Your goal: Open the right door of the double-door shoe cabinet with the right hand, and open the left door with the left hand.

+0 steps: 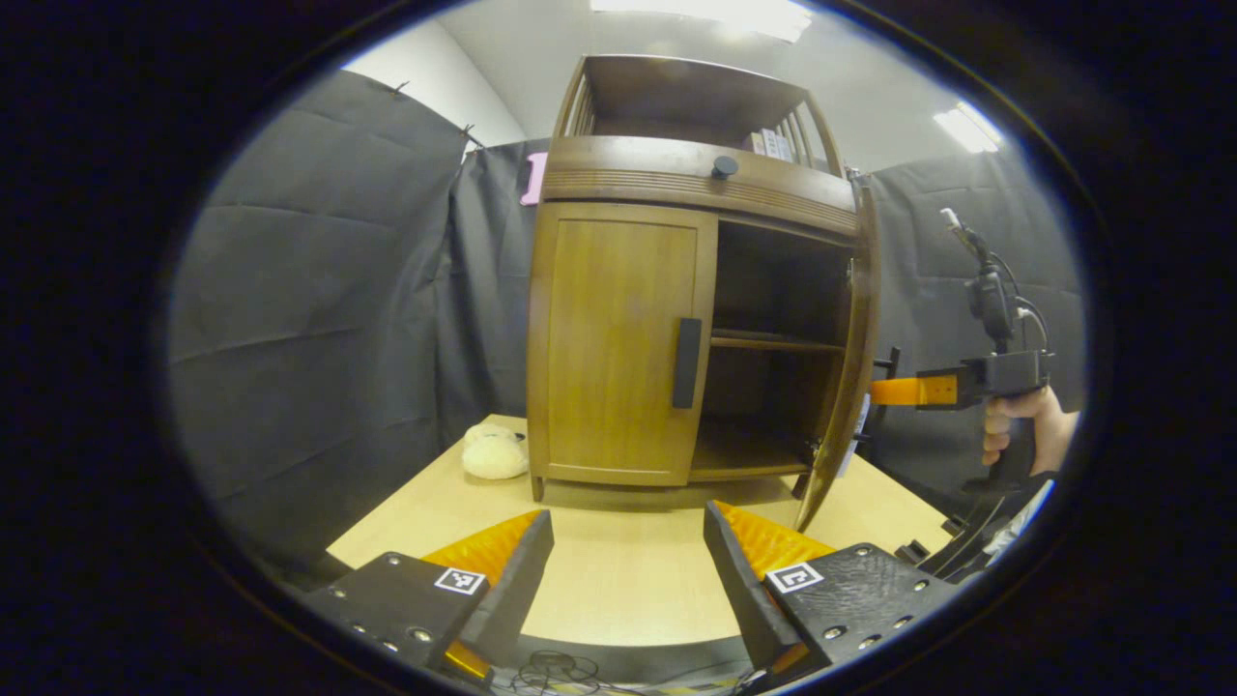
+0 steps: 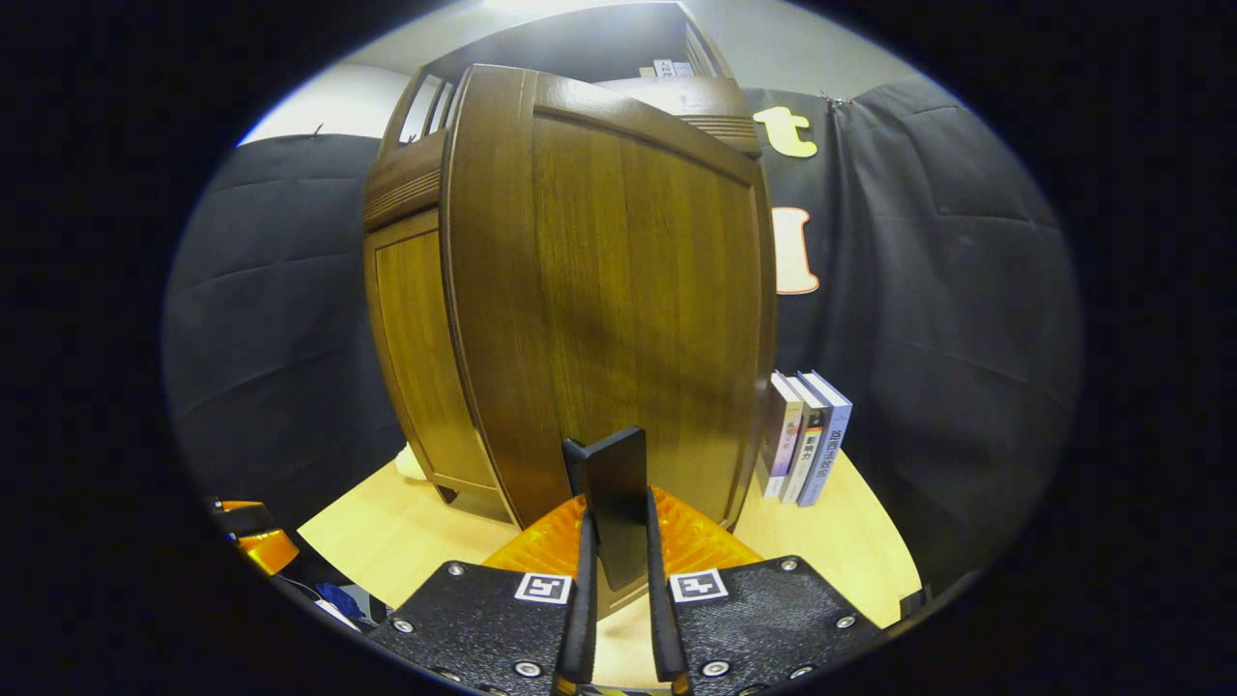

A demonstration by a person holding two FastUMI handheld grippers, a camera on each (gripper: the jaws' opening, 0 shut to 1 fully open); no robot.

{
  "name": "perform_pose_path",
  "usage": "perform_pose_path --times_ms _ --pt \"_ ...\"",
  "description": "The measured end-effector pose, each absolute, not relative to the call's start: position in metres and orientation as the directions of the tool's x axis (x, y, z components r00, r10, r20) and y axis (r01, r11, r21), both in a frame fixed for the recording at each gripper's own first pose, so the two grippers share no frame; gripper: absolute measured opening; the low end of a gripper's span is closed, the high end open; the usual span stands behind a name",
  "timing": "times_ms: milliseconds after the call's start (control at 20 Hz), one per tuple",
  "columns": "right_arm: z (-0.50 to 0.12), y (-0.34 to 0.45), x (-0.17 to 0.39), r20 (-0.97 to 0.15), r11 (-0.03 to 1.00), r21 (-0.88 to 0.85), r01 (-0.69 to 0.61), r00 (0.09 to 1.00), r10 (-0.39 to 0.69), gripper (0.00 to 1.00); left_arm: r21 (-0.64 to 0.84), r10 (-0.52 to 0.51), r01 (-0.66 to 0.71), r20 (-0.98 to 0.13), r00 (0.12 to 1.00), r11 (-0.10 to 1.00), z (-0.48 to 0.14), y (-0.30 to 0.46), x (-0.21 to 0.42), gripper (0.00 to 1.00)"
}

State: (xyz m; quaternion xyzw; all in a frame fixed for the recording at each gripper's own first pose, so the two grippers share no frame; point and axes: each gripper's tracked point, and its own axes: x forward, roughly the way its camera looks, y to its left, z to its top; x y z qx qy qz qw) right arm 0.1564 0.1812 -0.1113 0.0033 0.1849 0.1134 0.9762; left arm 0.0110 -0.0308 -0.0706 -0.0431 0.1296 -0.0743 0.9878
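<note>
1. The left gripper [image 1: 628, 570] is wide open. Nothing is between its two fingers and it touches nothing.
2. It hangs over the wooden table [image 1: 618, 590]. The shoe cabinet [image 1: 691, 290] stands straight ahead of it on the table.
3. The left door [image 1: 618, 338] is closed, with its dark handle [image 1: 687, 362] on the edge nearest the middle.
4. The right door [image 1: 850, 377] is swung out, ahead and to the right of the left gripper. You can see shelves inside.
5. The right gripper [image 2: 618, 570] is closed tight on the right door's handle [image 2: 609, 483]. Both fingers press on it.
6. In the left gripper view a hand [image 1: 1015, 425] holds the right gripper behind the open door.
7. Some books [image 2: 807, 435] stand on the table, ahead and right of the right gripper.
8. A soft toy [image 1: 495, 452] lies ahead and left of the left gripper, just beside the cabinet.
</note>
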Motion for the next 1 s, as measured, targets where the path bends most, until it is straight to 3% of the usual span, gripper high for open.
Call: perform_pose_path --times_ms 150,200,250,400,450,500,550,750,1000 --pt "-0.111 0.177 0.157 -0.365 0.977 0.073 -0.199 0.907 0.211 0.19 -0.126 -0.173 0.144 -0.265 0.949 0.981 -0.076 -0.055 0.028 0.90" --pt "-0.112 0.176 0.157 -0.365 0.978 0.081 -0.190 0.908 0.206 0.19 -0.135 -0.179 0.148 -0.262 0.948 0.980 -0.072 -0.065 0.032 0.84" --pt "-0.112 0.174 0.158 -0.370 0.979 0.085 -0.183 0.907 0.202 0.16 -0.141 -0.179 0.146 -0.262 0.948 0.979 -0.068 -0.075 0.036 0.90" --pt "-0.111 0.169 0.156 -0.373 0.976 0.106 -0.188 0.903 0.214 0.13 -0.164 -0.173 0.133 -0.258 0.951 0.977 -0.057 -0.103 0.045 0.90" --pt "-0.109 0.167 0.157 -0.372 0.975 0.115 -0.191 0.902 0.220 0.11 -0.163 -0.167 0.126 -0.266 0.949 0.978 -0.056 -0.111 0.048 0.84" --pt "-0.108 0.163 0.158 -0.371 0.973 0.120 -0.195 0.901 0.226 0.09 -0.156 -0.156 0.117 -0.268 0.951 0.981 -0.054 -0.121 0.049 0.89" --pt "-0.107 0.157 0.158 -0.369 0.972 0.124 -0.200 0.900 0.232 0.07 -0.148 -0.144 0.107 -0.267 0.953 0.983 -0.051 -0.129 0.051 0.84" --pt "-0.108 0.123 0.164 -0.360 0.968 0.119 -0.220 0.899 0.248 0.05 -0.121 -0.091 0.061 -0.269 0.959 0.991 -0.038 -0.154 0.053 0.84" --pt "-0.106 0.109 0.164 -0.343 0.931 0.194 -0.308 0.868 0.359 0.05 -0.093 0.016 -0.039 -0.240 0.971 0.995 -0.018 -0.170 0.060 0.84"
